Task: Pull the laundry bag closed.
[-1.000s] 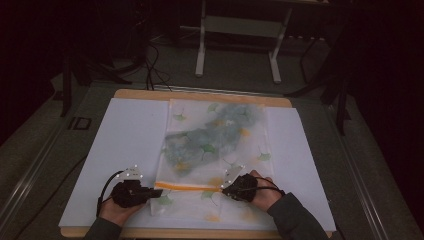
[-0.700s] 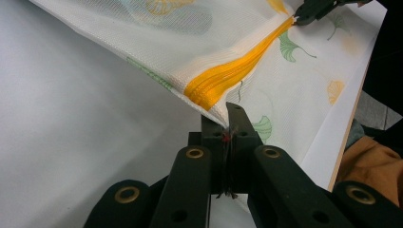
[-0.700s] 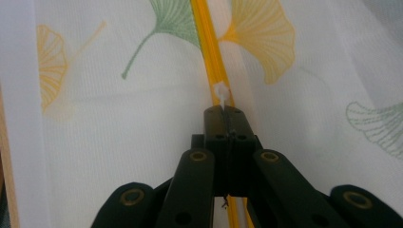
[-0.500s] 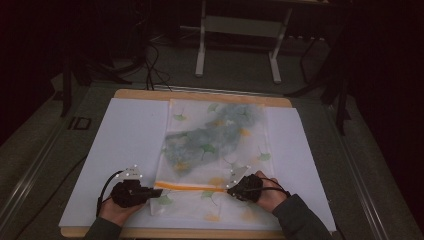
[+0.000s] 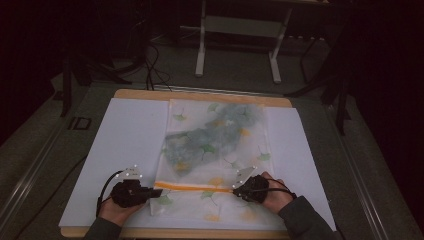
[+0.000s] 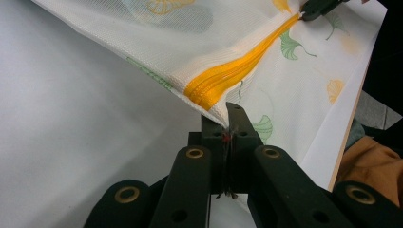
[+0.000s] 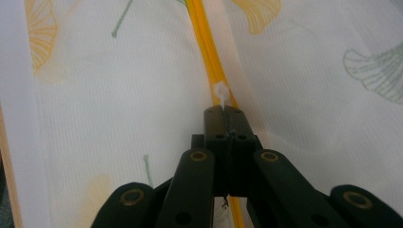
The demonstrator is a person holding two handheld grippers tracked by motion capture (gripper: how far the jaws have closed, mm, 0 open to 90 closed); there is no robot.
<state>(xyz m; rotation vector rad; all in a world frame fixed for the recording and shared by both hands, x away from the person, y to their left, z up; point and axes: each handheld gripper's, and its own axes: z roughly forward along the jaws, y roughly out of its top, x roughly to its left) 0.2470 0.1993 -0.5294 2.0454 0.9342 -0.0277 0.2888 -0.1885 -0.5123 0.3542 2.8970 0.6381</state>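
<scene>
Left gripper [image 6: 228, 124] is clamped on the mesh bag [image 6: 228, 42] corner; right gripper [image 7: 224, 110] pinches the zipper pull [image 7: 221, 93]. Keep the corner taut and draw straight along the orange zipper [image 5: 192, 186].

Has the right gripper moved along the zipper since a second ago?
Yes. In the high view the right gripper has slid rightward along the orange zipper, away from the left gripper and nearer the mesh bag's right edge.

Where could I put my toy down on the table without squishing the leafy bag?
The white sheet is bare to the left of the mesh bag, and a narrower strip is bare to its right, out to the sheet's edge. The near edge is crowded: the left gripper and right gripper pinch the orange zipper there.
</scene>
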